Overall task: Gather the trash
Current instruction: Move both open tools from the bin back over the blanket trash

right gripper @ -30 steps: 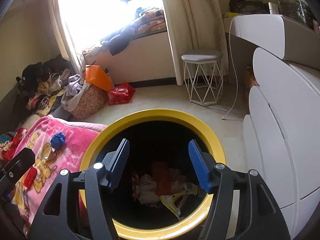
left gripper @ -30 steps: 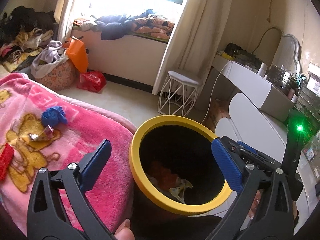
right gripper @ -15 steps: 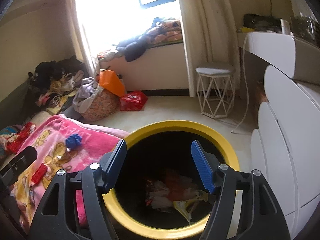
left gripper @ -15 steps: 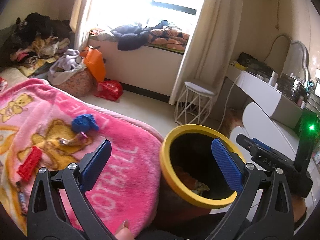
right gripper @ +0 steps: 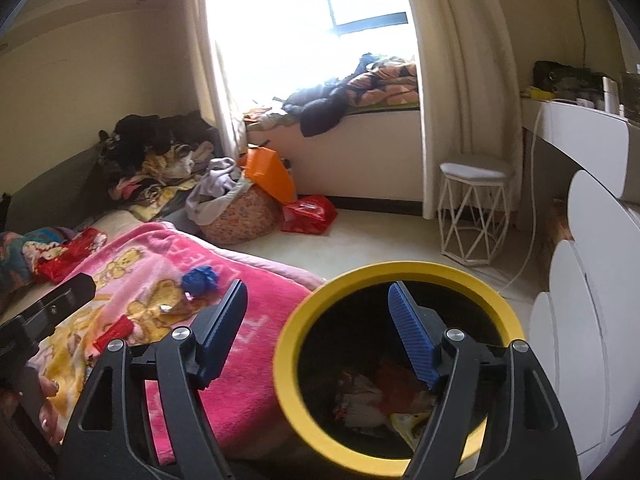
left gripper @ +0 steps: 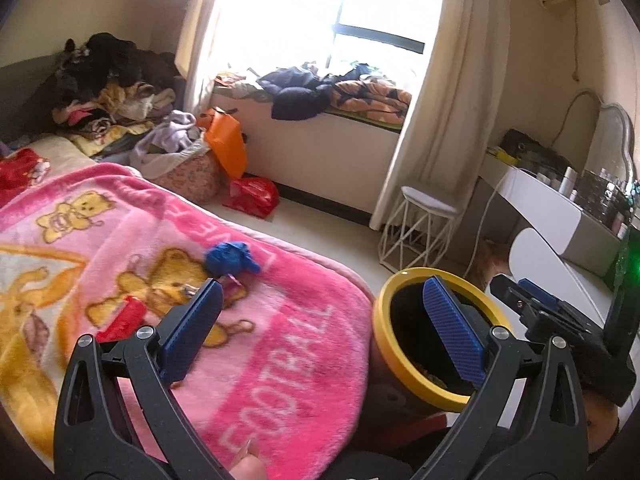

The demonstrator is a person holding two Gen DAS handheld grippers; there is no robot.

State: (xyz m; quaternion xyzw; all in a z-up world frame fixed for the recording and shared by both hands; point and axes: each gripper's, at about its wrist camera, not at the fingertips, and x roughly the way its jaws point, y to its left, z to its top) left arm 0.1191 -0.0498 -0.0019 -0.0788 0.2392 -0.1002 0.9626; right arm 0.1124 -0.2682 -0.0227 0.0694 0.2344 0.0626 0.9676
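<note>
Both hand-held grippers, left [left gripper: 316, 328] and right [right gripper: 316, 330], gape empty, the right's jaws having just widened; the blue wad [left gripper: 230, 258] at eleven o'clock on the blanket [left gripper: 280, 340] should be approached low and pinched centrally.

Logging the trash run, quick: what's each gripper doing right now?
Left gripper: open, holding nothing.
Right gripper: open, empty, its jaws have just been opening above the yellow-rimmed black trash bin.
</note>
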